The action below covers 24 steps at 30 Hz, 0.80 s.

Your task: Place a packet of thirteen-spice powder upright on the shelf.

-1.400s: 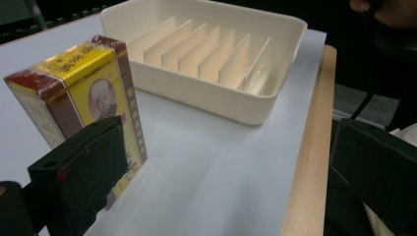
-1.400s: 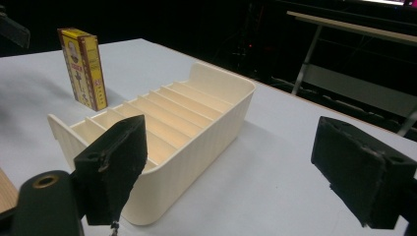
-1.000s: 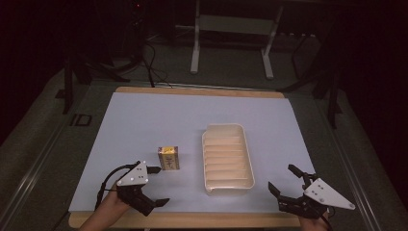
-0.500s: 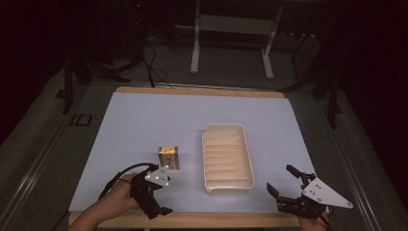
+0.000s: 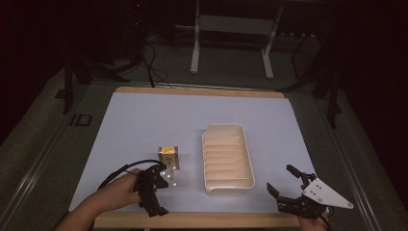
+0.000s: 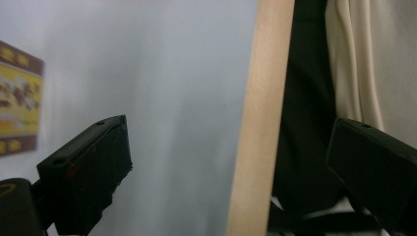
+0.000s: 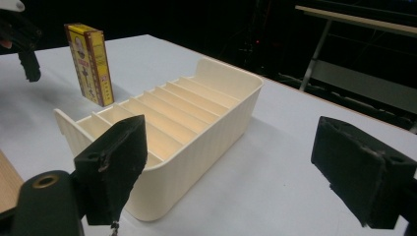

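Note:
A small yellow and brown box (image 5: 168, 156) stands upright on the white table mat (image 5: 192, 120), just left of a cream ribbed tray (image 5: 227, 159). My left gripper (image 5: 166, 195) is below the box near the front edge, turned on its side and open. In the left gripper view, the open left gripper (image 6: 231, 167) frames bare mat, with the box (image 6: 17, 98) at the far left. My right gripper (image 5: 281, 179) stands open at the tray's front right. In the right gripper view, the right gripper (image 7: 236, 172) faces the tray (image 7: 196, 123) and box (image 7: 91, 64).
The table's wooden front edge (image 6: 255, 123) runs upright through the left gripper view, with pale fabric (image 6: 369, 59) beyond it. Table legs and cables (image 5: 197, 43) stand in the dark behind the table. The other hand's gripper (image 7: 19, 39) sits beside the box.
My left gripper has moved right toward the box and rolled onto its side. The right gripper, box and tray have stayed put.

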Motion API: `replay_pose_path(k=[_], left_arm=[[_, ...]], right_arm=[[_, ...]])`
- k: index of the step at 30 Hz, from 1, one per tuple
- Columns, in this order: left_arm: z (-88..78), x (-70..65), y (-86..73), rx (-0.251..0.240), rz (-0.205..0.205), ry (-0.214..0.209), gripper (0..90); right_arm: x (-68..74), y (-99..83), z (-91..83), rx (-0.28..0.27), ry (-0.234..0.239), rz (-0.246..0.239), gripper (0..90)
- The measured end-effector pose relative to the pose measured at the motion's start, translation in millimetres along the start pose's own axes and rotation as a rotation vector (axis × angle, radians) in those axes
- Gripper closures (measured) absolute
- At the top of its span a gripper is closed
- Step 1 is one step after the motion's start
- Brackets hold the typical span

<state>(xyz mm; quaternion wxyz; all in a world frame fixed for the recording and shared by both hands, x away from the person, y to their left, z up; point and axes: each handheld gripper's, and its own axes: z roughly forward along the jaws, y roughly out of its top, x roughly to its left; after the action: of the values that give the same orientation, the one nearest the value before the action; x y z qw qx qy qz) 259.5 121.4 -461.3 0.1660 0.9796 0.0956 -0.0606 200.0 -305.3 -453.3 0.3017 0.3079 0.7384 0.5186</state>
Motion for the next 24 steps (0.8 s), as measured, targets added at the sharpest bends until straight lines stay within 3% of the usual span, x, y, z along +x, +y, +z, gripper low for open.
replay_pose_path(k=[6, 11, 15, 22, 24], left_arm=[[-0.8, 3.3, 10.5, 0.106, -0.026, -0.028, 3.3], [0.7, 3.1, 16.0, 0.146, -0.049, -0.050, 3.3], [2.7, 4.0, 22.3, 0.192, -0.091, -0.077, 3.1], [1.8, 2.1, 30.1, 0.248, -0.062, -0.140, 2.4], [0.8, 0.7, 32.8, 0.253, -0.046, -0.143, 2.3]], right_arm=[[0.1, 0.0, -0.3, 0.001, -0.004, -0.002, 13.9], [-0.1, -0.1, 0.0, 0.001, -0.003, -0.002, 13.9], [-0.2, 0.0, -0.3, -0.002, -0.007, -0.004, 13.9], [-0.4, 0.1, -0.8, -0.006, -0.016, -0.005, 13.8], [-0.7, 0.7, -2.4, -0.008, -0.042, -0.004, 13.5]])
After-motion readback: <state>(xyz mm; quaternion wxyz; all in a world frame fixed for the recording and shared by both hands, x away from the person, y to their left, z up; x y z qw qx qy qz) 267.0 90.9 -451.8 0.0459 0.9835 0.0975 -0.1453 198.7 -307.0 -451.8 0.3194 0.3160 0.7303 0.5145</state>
